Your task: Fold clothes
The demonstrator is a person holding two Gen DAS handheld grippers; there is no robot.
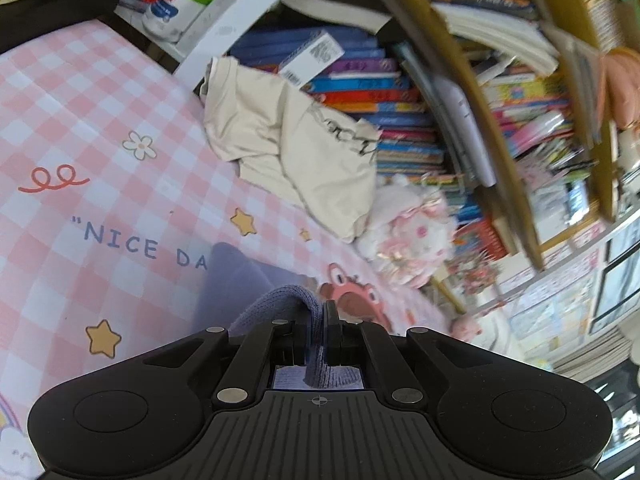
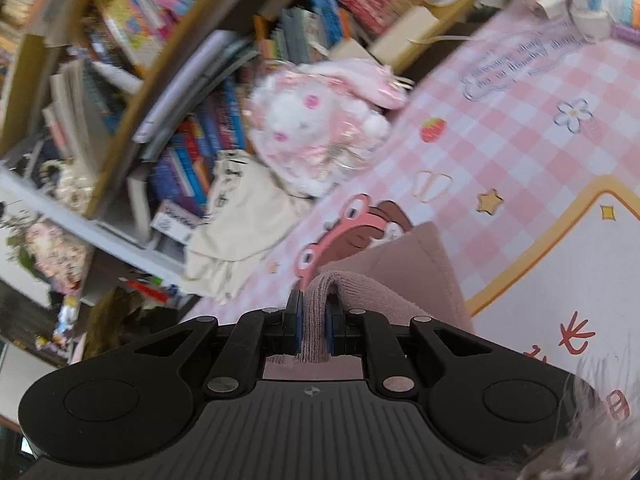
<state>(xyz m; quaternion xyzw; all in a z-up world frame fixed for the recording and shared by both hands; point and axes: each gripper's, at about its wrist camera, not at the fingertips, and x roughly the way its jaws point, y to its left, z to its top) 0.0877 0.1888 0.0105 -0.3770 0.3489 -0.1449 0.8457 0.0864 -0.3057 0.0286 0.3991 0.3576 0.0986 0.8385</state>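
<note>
Pinching knit garment (image 1: 256,304) edge: left gripper (image 1: 318,334) and right gripper (image 2: 314,320), fingers clamped

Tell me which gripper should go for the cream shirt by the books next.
Neither is free: the left gripper and right gripper both pinch knit cloth. Once released, probably left; the cream shirt fills more of its view.

pink check cloth (image 1: 80,92) w/ plush toy (image 1: 412,232), bookshelf (image 1: 400,92) behind, white tub (image 1: 168,12).
</note>
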